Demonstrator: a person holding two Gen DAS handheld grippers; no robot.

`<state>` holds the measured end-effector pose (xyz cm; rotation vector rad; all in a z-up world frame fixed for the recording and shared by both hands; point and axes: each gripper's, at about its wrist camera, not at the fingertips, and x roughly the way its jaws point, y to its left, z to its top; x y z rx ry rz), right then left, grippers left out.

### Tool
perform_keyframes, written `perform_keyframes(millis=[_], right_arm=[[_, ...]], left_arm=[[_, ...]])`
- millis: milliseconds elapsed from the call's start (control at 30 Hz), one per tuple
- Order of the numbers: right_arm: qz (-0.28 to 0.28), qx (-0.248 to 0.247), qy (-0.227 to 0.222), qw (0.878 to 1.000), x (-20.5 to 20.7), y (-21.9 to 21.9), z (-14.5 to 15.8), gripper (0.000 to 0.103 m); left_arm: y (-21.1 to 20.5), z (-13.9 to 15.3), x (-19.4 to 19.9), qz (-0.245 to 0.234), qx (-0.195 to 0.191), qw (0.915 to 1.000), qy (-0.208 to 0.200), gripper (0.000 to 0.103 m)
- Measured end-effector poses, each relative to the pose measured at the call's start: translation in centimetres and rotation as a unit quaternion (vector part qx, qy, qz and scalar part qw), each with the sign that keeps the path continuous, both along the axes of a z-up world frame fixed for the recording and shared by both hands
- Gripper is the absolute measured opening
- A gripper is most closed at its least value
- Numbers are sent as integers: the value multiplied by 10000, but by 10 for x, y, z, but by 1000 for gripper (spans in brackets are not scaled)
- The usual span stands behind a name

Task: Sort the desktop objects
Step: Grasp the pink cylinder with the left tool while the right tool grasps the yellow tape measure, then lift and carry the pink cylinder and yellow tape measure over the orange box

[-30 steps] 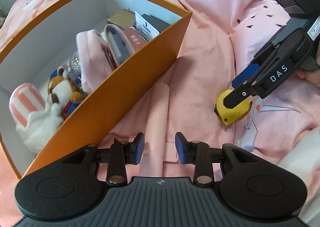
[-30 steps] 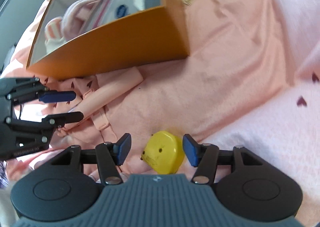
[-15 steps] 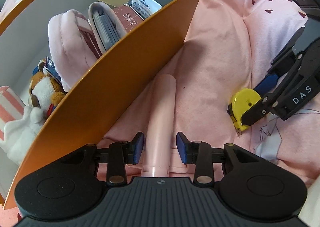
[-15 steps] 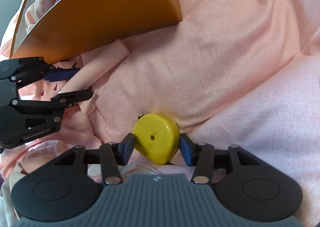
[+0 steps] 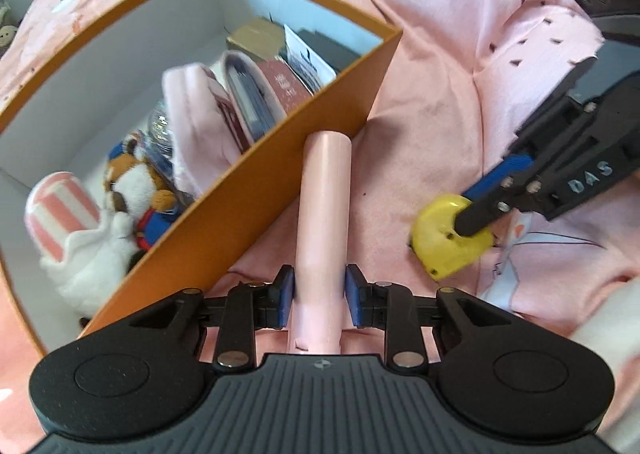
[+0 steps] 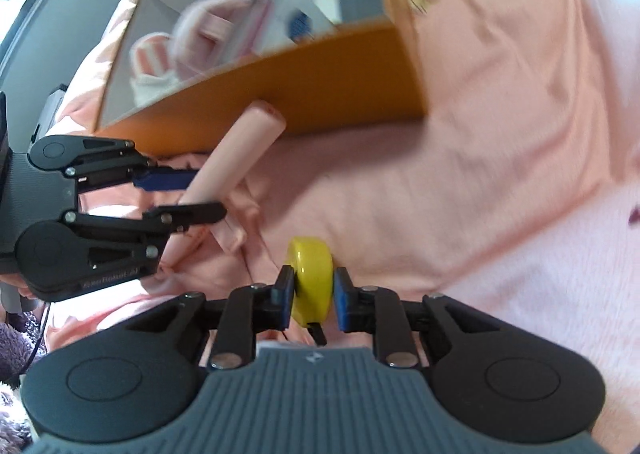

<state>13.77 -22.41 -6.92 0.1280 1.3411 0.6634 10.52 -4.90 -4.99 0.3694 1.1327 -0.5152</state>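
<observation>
Pink bedding (image 5: 432, 86) is spread under everything, and an orange box (image 5: 280, 178) with white inner walls is set on it. A pale pink tube (image 5: 325, 206) is held between the blue pads of the left gripper (image 5: 320, 296); the jaws are closing, with both pads pressed on its sides near the lower end. The tube is raised at a slant, its far end seen against the box's orange outer wall; whether it touches the wall cannot be told. A yellow tape measure (image 6: 312, 280) is pinched edge-on by the right gripper (image 6: 311, 300), whose jaws are likewise closing, pads against both flat faces. It is kept just above the bedding, well apart from the box. Inside the box are noted a plush animal (image 5: 136, 194), a pink-and-white striped item (image 5: 60, 214), a pink pouch (image 5: 196, 118) and small cartons, packed close together.
</observation>
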Motion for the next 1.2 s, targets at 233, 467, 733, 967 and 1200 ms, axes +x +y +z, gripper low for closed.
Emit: perform_keyframes(millis=[233, 467, 733, 967, 1200], right_arm=[[228, -852, -1144, 9895, 1, 24, 15, 22], [445, -818, -1093, 9896, 7, 43, -6, 22], [397, -968, -1053, 9889, 11, 48, -15, 23], [460, -700, -1289, 9881, 3, 34, 21, 21], [633, -237, -2009, 9773, 4, 28, 91, 21]], left_arm=[[25, 34, -16, 404, -340, 9983, -234, 31], [46, 49, -20, 756, -525, 9951, -358, 31], [51, 60, -18, 898, -722, 9923, -460, 31], [55, 88, -21, 859, -1033, 9883, -721, 31], [69, 131, -17, 979, -1475, 9783, -1079, 31]])
